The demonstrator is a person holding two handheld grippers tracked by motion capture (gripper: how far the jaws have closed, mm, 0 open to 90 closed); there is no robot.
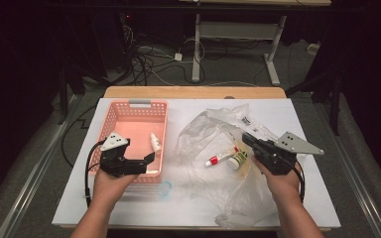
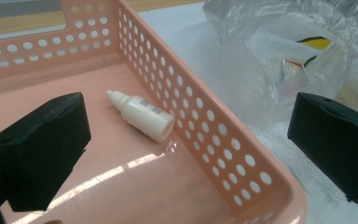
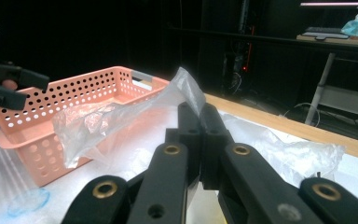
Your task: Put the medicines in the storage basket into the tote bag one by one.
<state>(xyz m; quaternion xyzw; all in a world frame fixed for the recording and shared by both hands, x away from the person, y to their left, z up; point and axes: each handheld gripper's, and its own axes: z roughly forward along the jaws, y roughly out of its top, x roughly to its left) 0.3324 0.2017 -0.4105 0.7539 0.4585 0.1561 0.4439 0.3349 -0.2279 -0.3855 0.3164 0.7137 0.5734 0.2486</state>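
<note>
Basket (image 1: 113, 115): pink, holds one white bottle (image 1: 155, 142) by its right wall.
Bottle: lying down, tip toward the far wall.
Bag (image 1: 213, 130): clear, holds a tube (image 1: 221, 157) and small pot (image 1: 237, 159).
Left gripper (image 1: 149, 157): jaws apart, straddling the basket's right wall.
Right gripper (image 1: 245, 137): jaws clamped on bag.
Table (image 1: 307, 198): front edge free.

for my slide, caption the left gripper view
Open left gripper straddles the pink basket wall, white dropper bottle lying inside.

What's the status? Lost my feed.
Left gripper open, straddling basket wall; bottle lies inside. Right gripper shut on bag. Tube in bag, nothing blocking.
</note>
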